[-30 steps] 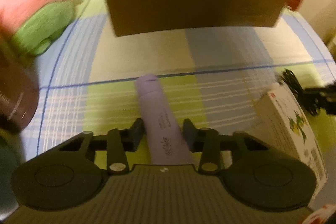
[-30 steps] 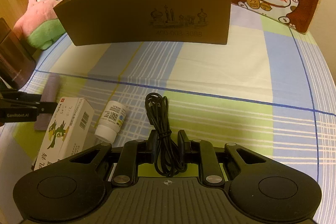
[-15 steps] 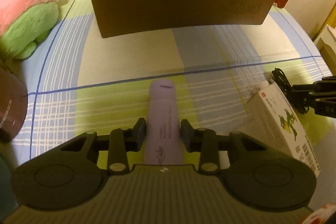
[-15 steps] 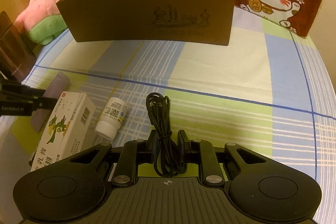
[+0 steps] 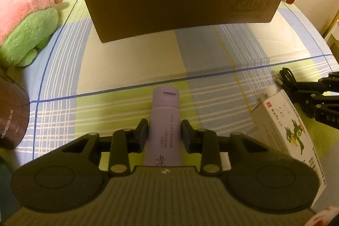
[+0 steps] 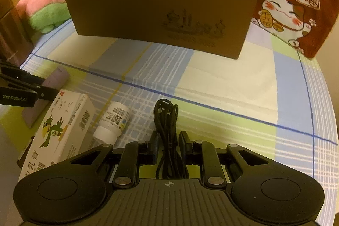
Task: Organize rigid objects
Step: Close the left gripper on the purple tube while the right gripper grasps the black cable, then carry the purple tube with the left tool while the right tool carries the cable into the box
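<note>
A lilac tube [image 5: 165, 111] lies on the checked cloth, cap pointing away toward the brown open box [image 5: 180, 3]. My left gripper [image 5: 164, 133] straddles its middle; the jaws are closing and both pads touch the tube's sides. My right gripper [image 6: 169, 147] is shut on a coiled black cable [image 6: 166, 115], whose loop sticks out ahead of the fingers. A white carton with a green bird [image 6: 61, 126] and a small white bottle [image 6: 113, 122] lie between the two grippers. The tube's far end [image 6: 56, 78] also shows in the right wrist view.
The brown box [image 6: 159, 14] stands at the back with a white inside. A pink and green plush star [image 5: 25, 20] sits far left, a dark cylinder [image 5: 10, 115] near left. A red cat cloth [image 6: 292, 3] hangs at back right.
The left jaws have narrowed onto the lilac tube, which now lies straight between them. The right wrist view has tilted; the cable stays gripped.
</note>
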Demonstrator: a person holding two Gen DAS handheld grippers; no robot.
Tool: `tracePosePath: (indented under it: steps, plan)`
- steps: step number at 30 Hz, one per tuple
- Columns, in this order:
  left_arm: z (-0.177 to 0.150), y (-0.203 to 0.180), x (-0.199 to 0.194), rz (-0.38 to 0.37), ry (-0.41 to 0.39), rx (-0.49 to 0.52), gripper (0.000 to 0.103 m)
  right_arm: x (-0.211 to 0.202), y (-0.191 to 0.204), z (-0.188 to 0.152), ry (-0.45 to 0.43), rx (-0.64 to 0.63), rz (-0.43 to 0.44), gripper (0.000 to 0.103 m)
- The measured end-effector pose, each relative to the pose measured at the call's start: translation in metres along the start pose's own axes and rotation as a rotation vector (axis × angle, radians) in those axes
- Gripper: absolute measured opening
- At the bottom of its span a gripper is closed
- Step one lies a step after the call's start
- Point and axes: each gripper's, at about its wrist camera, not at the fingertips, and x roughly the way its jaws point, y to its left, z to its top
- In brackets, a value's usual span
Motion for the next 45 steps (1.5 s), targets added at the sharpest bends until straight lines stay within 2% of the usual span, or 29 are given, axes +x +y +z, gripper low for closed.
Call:
tracePosePath:
  steps: [14,29,45]
  plan:
    - [0.001,-0.001,0.001,0.002,-0.008,-0.009,0.029,0.003,0.000,0.003,0.003,0.011,0.007,0.016]
    - [-0.008,0.004,-0.016,-0.001,-0.024,-0.044,0.029,-0.008,-0.013,-0.003,0.016,0.155,0.077,0.016]
    - [0.014,0.019,-0.059,0.013,-0.117,-0.098,0.029,-0.043,-0.018,0.024,-0.085,0.202,0.109,0.015]
